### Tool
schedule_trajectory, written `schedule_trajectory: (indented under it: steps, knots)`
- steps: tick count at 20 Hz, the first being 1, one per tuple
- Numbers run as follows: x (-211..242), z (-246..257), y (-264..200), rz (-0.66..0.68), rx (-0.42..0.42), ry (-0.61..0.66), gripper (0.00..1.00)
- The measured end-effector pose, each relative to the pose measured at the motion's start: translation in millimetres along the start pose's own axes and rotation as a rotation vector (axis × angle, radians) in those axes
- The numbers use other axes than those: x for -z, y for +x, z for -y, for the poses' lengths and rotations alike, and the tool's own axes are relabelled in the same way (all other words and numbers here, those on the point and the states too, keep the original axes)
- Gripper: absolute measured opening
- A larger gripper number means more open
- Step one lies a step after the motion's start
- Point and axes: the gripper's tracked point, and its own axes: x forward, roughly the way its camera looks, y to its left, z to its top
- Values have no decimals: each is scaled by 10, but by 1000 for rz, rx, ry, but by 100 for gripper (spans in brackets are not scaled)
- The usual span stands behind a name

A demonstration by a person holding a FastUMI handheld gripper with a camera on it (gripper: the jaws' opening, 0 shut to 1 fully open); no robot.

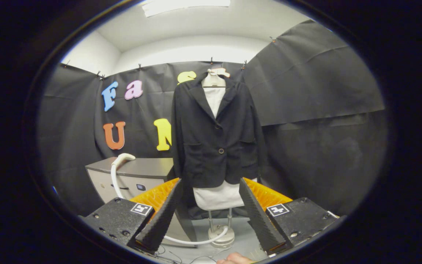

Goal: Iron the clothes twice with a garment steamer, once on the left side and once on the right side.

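Note:
A black blazer [216,135] hangs buttoned over a white garment on a mannequin stand [221,234], straight ahead of me and beyond the fingers. My gripper [211,190] is open, its fingers spread wide with nothing between them. The blazer's hem shows in the gap between the fingertips, well beyond them. A white steamer hose [117,165] rises over a grey cabinet [137,172] left of the blazer and loops along the floor to the stand's base. I cannot make out the steamer head.
The grey cabinet stands left of the mannequin against the black cloth wall. Thin cables lie on the floor near the stand's round base. A person's hand [234,259] shows just below the fingers. Grey floor lies around the stand.

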Motion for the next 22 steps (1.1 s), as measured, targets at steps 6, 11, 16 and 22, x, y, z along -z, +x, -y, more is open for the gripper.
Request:
schedule_trajectory:
  steps: [6,11,16,22]
  knots:
    - [-175,-823,451,-7,-62,14,99]
    - [-120,-1536,923,-130,-171,-12,98]
    - [-192,-2434,1503,-194,-375,-24,99]
    - [-262,-3497,2278,-298,-609,23,98]
